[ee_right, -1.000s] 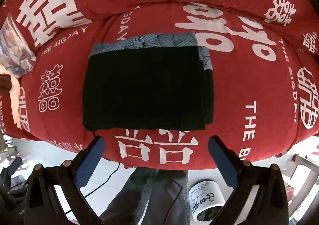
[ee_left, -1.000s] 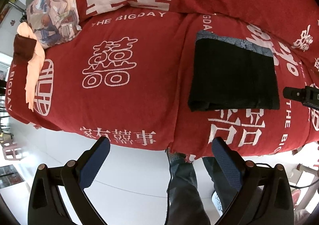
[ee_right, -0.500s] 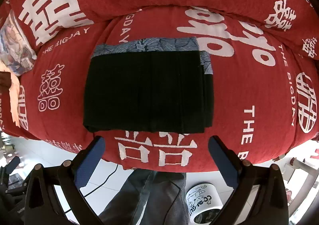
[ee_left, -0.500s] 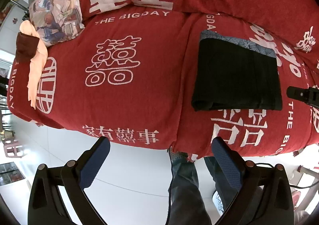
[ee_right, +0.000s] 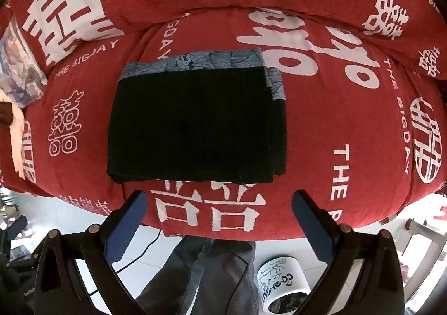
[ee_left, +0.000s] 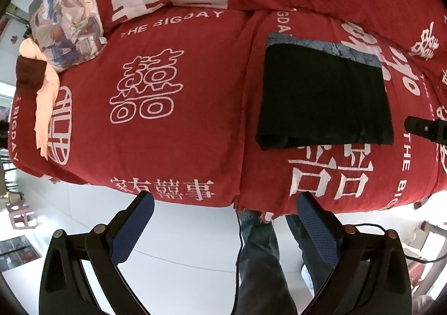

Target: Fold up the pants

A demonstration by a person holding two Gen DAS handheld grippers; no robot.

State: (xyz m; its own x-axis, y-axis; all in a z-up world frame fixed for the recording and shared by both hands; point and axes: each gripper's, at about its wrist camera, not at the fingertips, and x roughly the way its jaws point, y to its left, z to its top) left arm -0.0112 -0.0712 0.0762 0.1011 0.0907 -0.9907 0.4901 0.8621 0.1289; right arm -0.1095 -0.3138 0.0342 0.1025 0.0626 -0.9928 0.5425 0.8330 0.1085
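The black pants lie folded into a flat rectangle on a red sofa cover, over a grey-blue patterned cloth that peeks out at the far edge. They also show in the left wrist view at the right. My right gripper is open and empty, held just in front of the sofa's front edge, below the pants. My left gripper is open and empty, off the sofa's front edge, left of the pants. The tip of the right gripper shows at the right edge of the left wrist view.
A patterned cushion and a peach cloth with a dark red piece lie at the sofa's left end. A white pot stands on the white floor. The person's legs and a cable are below.
Both grippers have drawn slightly nearer the sofa; the pants lie unmoved. Both grippers stay open.
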